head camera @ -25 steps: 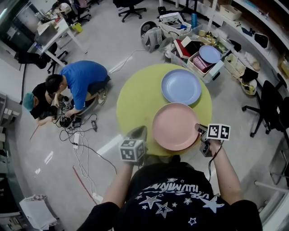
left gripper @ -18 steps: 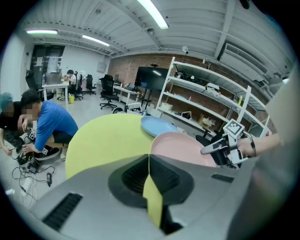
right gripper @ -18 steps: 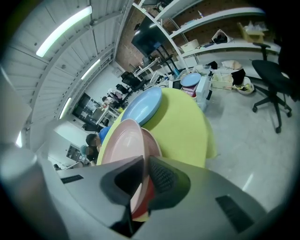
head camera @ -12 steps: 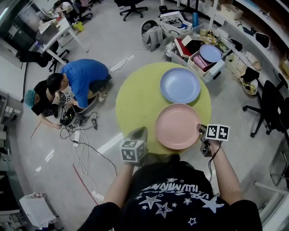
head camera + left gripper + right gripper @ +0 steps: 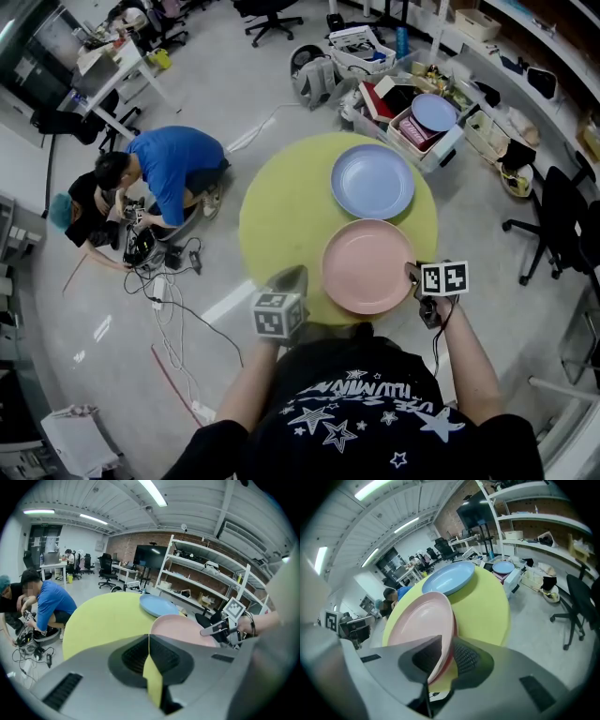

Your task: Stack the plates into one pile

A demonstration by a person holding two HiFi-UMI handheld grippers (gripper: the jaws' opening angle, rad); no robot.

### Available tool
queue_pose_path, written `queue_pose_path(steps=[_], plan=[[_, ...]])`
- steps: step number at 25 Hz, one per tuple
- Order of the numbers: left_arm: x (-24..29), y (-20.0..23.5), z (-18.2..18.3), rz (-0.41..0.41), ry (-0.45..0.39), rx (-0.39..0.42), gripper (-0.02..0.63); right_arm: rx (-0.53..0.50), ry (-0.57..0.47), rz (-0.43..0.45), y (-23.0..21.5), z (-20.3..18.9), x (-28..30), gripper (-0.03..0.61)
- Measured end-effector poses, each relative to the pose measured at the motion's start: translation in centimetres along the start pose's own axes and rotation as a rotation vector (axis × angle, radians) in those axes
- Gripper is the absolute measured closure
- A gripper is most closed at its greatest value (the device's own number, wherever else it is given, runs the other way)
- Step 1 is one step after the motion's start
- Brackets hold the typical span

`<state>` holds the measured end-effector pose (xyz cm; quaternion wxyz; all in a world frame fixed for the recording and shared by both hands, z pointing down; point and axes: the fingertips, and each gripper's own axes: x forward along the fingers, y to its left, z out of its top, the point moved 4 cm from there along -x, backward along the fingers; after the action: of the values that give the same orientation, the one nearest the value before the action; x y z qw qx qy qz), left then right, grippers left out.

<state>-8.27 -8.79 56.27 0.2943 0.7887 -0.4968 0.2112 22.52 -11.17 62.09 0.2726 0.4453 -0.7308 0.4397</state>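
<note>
The pink plate (image 5: 367,265) lies flat at the near edge of the round yellow-green surface (image 5: 281,211). The blue plate (image 5: 372,181) sits just beyond it, close but not overlapping, so nothing is stacked yet. The right gripper (image 5: 415,275) is at the pink plate's right rim. In the right gripper view the rim runs between its two jaws, which have just been opening and stand partly apart. A sliver of gap shows on the underside, so I judge the rim is straddled rather than clamped. The left gripper (image 5: 288,276) hangs at the surface's near-left edge, its jaws closed together on nothing. The plate looks like a stiff, smooth, shallow dish and probably a fairly light one, though its material cannot be told for certain. Held at one point, a glossy rim will likely want to pivot and droop away from the grip, and it could slip if the pads bite only the very lip. The sensible hold is deeper on the rim, one pad on the upper face and one underneath, where the raised edge gives something to catch. Once lifted, the plate should stay low and near level and be set on the blue plate gently, since hard plates slide on each other.
</note>
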Motion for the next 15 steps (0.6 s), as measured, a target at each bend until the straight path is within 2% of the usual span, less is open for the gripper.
queue_pose_path(steps=[7,15], plan=[[0.3,0.7,0.5,-0.017,-0.006,0.037,0.595,-0.055,-0.005,-0.046,-0.1,0.5,-0.6,0.456],[0.1,1.5,1.2,-0.025,-0.002,0.034,0.595,0.072,-0.106,-0.049,-1.5,2.2,-1.6,0.448]])
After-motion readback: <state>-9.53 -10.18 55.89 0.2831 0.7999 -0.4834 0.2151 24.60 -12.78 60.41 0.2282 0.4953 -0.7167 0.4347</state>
